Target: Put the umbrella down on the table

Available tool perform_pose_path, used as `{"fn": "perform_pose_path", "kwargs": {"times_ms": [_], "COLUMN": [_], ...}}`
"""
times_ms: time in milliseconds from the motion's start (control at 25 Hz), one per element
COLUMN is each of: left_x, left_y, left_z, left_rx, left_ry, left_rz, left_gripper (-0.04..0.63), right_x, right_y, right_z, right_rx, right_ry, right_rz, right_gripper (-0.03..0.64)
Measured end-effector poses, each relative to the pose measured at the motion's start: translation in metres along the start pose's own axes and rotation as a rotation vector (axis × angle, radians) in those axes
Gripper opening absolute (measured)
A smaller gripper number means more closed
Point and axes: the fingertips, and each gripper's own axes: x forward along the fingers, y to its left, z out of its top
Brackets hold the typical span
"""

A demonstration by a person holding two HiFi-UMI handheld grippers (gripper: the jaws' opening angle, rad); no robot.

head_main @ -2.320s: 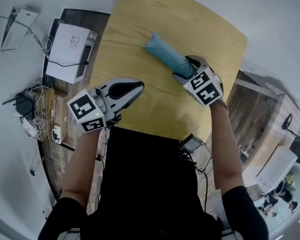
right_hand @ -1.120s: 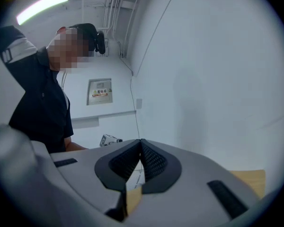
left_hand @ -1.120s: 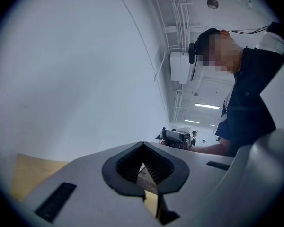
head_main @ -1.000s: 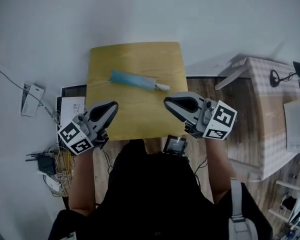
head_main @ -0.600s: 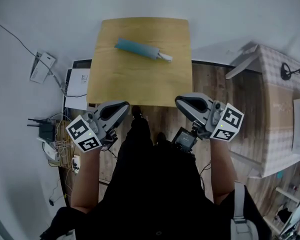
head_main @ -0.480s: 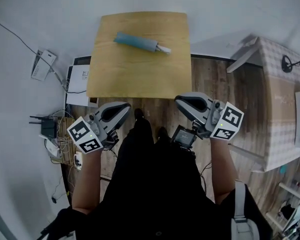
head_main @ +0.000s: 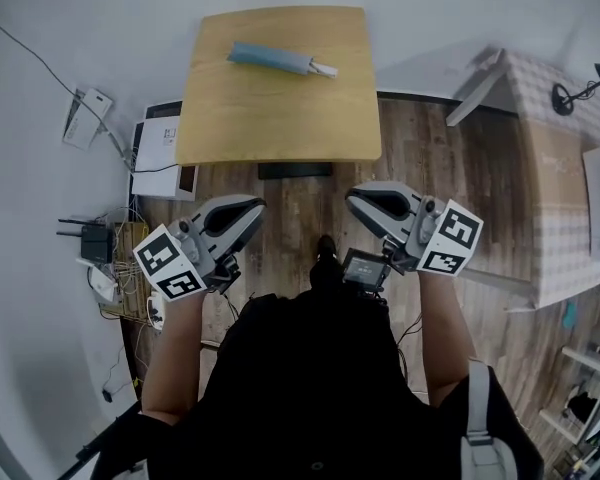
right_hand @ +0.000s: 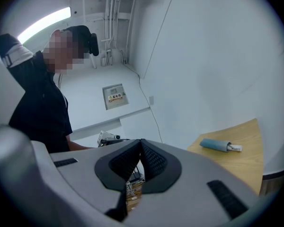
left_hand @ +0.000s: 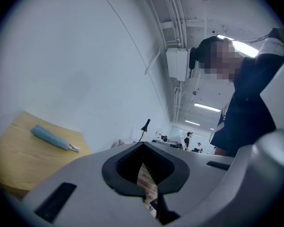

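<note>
Both your forearms reach forward from short dark sleeves, elbows bent, roughly parallel, one on each side of your body

Your left gripper [head_main: 256,206] is held out over the wooden floor [head_main: 300,183], nose about level and angled a little to the right. Its marker cube [head_main: 168,265] sits at the near end, by your hand. In the left gripper view the two jaws meet at their tips, with only a thin sliver of floor showing lower down between the pads. They grip nothing

Your right gripper [head_main: 351,197] mirrors it on the right side, nose angled a little to the left, its marker cube at your wrist. In the right gripper view the jaws are closed tip to tip, with nothing held

The two noses are apart from each other and about equally far out from you. Both are on the near side of the table [head_main: 270,118], well apart from its near edge

The umbrella [head_main: 278,59], folded in a light blue sleeve, lies flat on the far half of the wooden table. Its long axis runs left to right, pale handle end toward the right. Neither gripper touches it

Left of the table there is a white box [head_main: 160,153], then a router [head_main: 85,240] and tangled cables on the floor. To the right is a surface with a checked cloth [head_main: 560,168], with a black desk lamp [head_main: 580,86] at its far end
</note>
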Motion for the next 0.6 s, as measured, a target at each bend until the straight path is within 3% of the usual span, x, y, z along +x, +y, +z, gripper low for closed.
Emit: {"fn": "perform_pose_path", "kwargs": {"times_ms": [240, 600], "left_x": [-0.08, -0.205], "left_y": [-0.055, -0.119], "left_z": [-0.026, -0.082], "left_rx": [0.002, -0.063], "left_ry": [-0.048, -0.095], "left_rz": [-0.035, -0.025], "left_gripper": [0.012, 0.012], "right_x": [0.022, 0.043], "right_y": [0.087, 0.204], "right_z": [-0.035, -0.109], "right_rx": [-0.032, -0.036], "right_ry": [0.033, 0.153], "right_rz": [-0.026, -0.064], "right_gripper": [0.019, 0.019]}}
